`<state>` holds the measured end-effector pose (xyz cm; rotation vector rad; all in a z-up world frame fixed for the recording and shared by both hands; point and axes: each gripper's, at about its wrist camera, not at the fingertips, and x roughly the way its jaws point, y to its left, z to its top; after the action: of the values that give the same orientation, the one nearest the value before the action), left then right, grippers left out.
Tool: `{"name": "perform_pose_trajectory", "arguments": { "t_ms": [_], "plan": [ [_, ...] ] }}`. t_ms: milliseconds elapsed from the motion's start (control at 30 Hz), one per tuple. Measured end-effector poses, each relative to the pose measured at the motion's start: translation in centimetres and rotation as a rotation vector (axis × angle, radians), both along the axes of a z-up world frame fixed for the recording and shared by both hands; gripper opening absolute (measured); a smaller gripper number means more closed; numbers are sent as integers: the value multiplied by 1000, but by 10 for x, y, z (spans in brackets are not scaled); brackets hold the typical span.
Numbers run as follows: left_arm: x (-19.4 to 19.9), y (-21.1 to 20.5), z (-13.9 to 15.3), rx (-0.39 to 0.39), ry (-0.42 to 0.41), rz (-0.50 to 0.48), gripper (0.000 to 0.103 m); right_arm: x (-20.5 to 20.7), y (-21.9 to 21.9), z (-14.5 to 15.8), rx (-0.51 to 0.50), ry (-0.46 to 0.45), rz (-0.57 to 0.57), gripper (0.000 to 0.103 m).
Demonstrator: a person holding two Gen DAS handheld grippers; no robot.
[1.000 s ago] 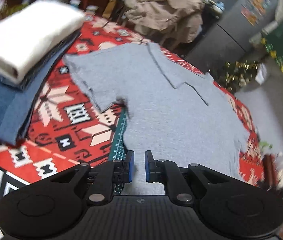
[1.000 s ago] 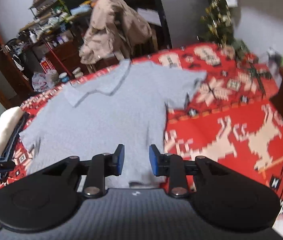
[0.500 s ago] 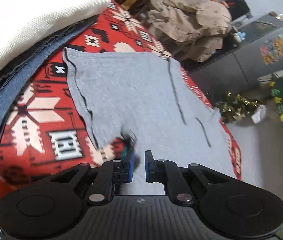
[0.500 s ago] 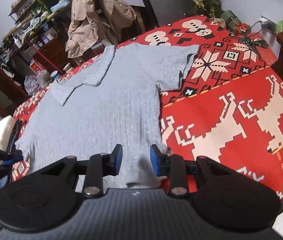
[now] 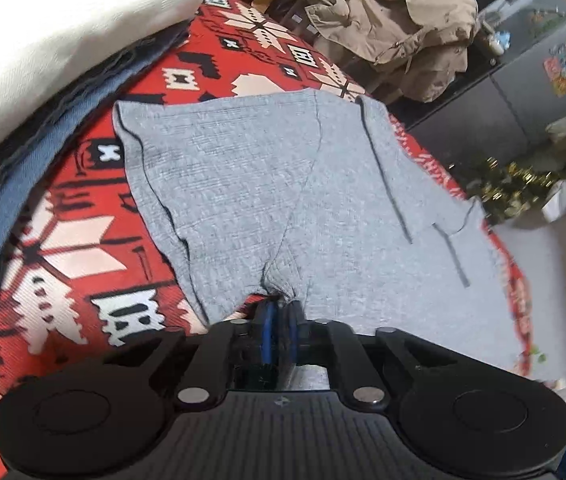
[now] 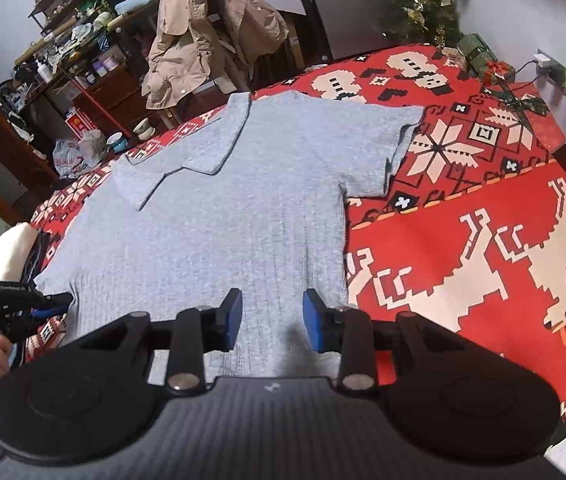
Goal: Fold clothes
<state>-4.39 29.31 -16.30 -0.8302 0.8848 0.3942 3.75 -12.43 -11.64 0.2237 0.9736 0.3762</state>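
Left wrist view close over the grey shirt (image 5: 323, 208) sleeve, right wrist view further back, both tilted down, sharing it.

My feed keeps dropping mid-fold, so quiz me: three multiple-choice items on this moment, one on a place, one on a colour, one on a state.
1. Where does the left hand-held gripper meet the grey shirt?
A. at the collar
B. at the armpit beside a sleeve
C. at the far sleeve's cuff

2. What colour is the top piece of the folded stack?
A. cream white
B. green
C. red

3. How does the right hand-held gripper stand?
A. shut on the shirt
B. shut on nothing
C. open over the shirt

Answers:
1 B: the cloth bunches at the shut pads where sleeve meets body.
2 A: a pale folded cloth lies on the blue ones.
3 C: its blue pads stand apart, with grey cloth showing between them.
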Motion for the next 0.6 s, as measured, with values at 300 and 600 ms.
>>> {"name": "perform_pose_trajectory", "arguments": {
  "t_ms": [300,600],
  "plan": [
    [-15,8,6,109,37,3,0,-6,7,-2,-14,5,21,37],
    [-21,9,0,-31,-31,-39,2,-11,9,-8,-3,21,38,37]
  ]
}}
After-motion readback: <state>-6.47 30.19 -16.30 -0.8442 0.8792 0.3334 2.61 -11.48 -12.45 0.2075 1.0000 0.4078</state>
